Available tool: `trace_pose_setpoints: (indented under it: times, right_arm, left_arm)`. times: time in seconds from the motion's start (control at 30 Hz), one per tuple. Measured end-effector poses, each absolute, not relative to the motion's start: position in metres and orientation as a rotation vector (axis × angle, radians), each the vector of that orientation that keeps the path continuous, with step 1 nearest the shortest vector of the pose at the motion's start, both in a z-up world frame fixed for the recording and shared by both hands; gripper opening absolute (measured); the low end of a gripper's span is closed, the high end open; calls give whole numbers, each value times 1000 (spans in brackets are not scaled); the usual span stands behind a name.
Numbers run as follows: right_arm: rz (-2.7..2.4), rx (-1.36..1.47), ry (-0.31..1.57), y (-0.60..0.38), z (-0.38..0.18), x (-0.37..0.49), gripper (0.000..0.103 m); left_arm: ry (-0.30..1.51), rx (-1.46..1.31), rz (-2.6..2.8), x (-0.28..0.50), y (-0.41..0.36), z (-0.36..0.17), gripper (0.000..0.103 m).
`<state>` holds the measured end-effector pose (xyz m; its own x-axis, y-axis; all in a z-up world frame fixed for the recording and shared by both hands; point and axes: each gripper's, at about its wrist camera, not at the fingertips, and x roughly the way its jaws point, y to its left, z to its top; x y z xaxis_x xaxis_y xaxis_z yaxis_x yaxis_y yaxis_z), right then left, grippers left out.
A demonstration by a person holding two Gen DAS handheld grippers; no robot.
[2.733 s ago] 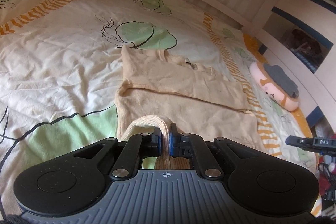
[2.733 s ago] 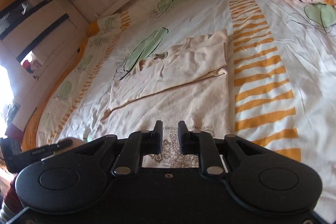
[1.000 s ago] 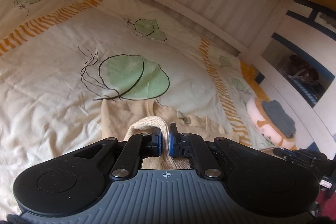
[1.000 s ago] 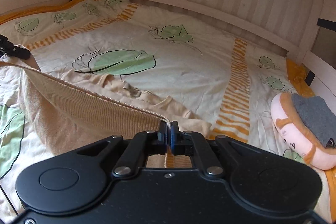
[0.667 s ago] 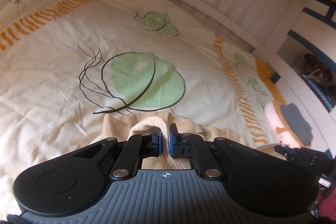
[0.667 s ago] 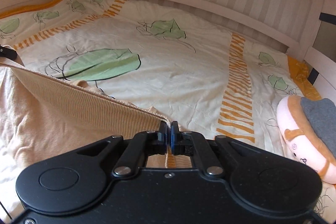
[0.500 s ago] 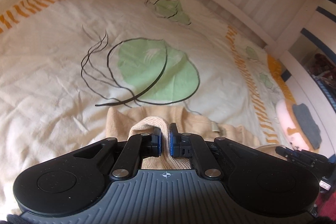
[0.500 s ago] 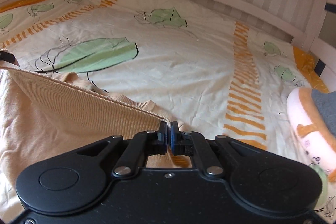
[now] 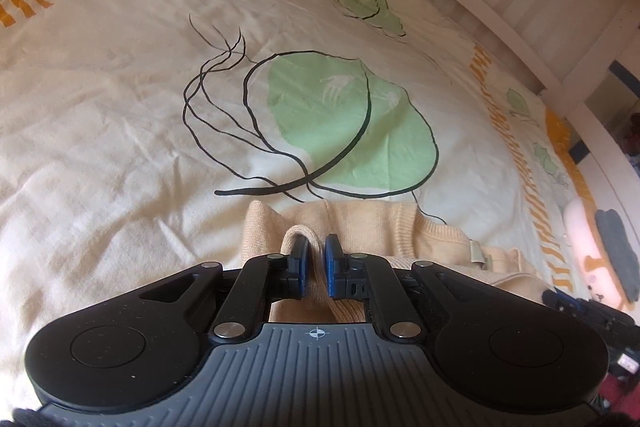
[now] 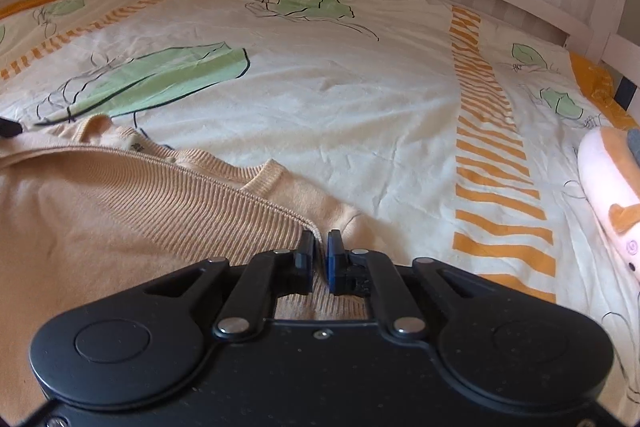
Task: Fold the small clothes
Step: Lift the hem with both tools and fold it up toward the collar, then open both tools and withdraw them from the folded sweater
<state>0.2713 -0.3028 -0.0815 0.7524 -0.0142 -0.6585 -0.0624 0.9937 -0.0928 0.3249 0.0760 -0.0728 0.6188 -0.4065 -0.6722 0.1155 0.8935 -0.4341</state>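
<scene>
Hem laid up at the collar; release underway

The sweater (image 10: 120,203) lies doubled on the duvet (image 10: 360,115), below the green leaf (image 9: 352,135). Left gripper (image 9: 316,257) and right gripper (image 10: 319,247) have jaws slightly parted, hem loose between them. Probably one more fold remains.

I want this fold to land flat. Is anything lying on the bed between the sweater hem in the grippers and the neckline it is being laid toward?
Nothing visible does. The left gripper and right gripper have the beige sweater hem at the collar; ahead lies only bedspread. The plush toy sits off to the right.
</scene>
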Motion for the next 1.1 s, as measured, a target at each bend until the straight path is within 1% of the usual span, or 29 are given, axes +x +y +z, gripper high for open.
trace_pose_setpoints:
  times: [0.03,0.07,0.1,0.13,0.23,0.3,0.33,0.37,0.43,0.47,0.63,0.77,0.93,1.0,1.1]
  right_arm:
    - [31,-94,714,-305,-82,273,17]
    - [32,-80,712,-307,-81,275,18]
    - [28,-70,709,-309,-81,276,24]
    - [21,-59,704,-312,-80,277,32]
    - [-8,-6,680,-323,-75,279,36]
    - [-36,51,657,-333,-70,277,36]
    - [-45,88,642,-338,-67,273,37]
    - [-49,132,627,-345,-64,269,37]
    - [-50,210,600,-357,-60,258,45]
    - [-53,240,589,-361,-58,252,47]
    - [-63,398,585,-385,-62,221,47]
    - [-64,406,610,-387,-69,206,49]
    - [-42,394,627,-379,-81,202,49]
    - [-41,396,636,-376,-88,204,49]
    - [-58,401,653,-374,-100,207,49]
  left_arm:
    - [848,-366,-303,323,77,-71,13]
    - [835,-355,-290,319,79,-69,19]
    - [811,-337,-270,316,81,-66,27]
    - [791,-323,-256,312,84,-63,29]
    - [774,-294,-250,306,91,-56,32]
    - [773,-267,-271,300,94,-52,43]
    - [768,-250,-285,297,94,-51,45]
    - [766,-229,-301,294,94,-51,46]
    - [773,-211,-320,291,92,-53,47]
    - [782,-208,-332,291,91,-56,47]
    - [808,-151,-364,299,74,-64,47]
    - [814,-99,-359,311,62,-71,47]
    - [854,-146,-299,331,63,-86,48]
    - [870,-177,-279,337,66,-92,52]
    - [883,-233,-276,343,73,-96,52]
